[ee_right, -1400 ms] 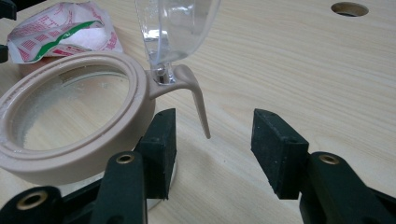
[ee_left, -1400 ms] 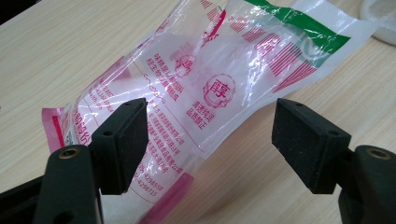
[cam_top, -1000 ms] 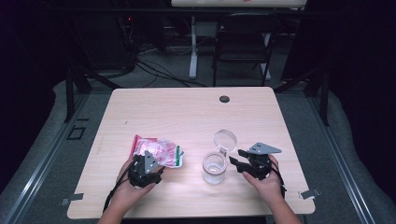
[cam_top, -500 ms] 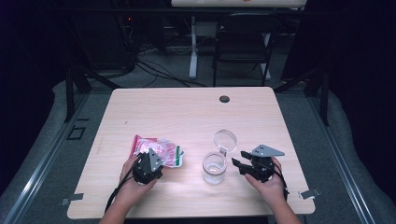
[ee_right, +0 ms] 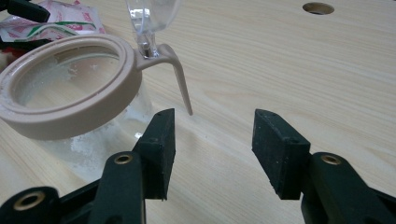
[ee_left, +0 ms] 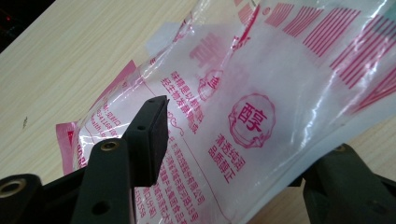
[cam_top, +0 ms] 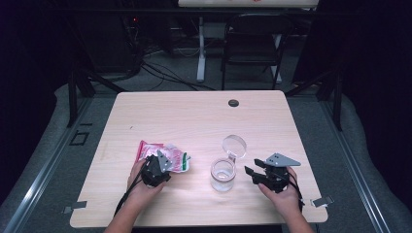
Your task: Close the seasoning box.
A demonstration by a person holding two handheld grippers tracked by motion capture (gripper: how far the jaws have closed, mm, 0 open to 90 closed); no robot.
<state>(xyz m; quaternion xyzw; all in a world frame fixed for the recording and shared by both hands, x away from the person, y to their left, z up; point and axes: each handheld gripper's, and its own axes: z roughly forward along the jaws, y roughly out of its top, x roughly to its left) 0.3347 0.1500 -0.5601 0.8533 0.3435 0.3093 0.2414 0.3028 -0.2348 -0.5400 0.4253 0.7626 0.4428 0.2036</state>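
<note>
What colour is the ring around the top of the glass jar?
The ring on the clear glass jar is beige, a light tan plastic. The right gripper view shows it best.

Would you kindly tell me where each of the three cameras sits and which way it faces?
High view: fixed above the person's side, facing forward and down on the table; both forearms, left gripper and right gripper show.
Left gripper view: rides the left gripper, looking along its jaws at the plastic bag lying between them; jaws have just been closing.
Right gripper view: rides the right gripper, open jaws facing the jar with its flipped-up lid.
Shared: bag and jar appear in high and right gripper views.
</note>
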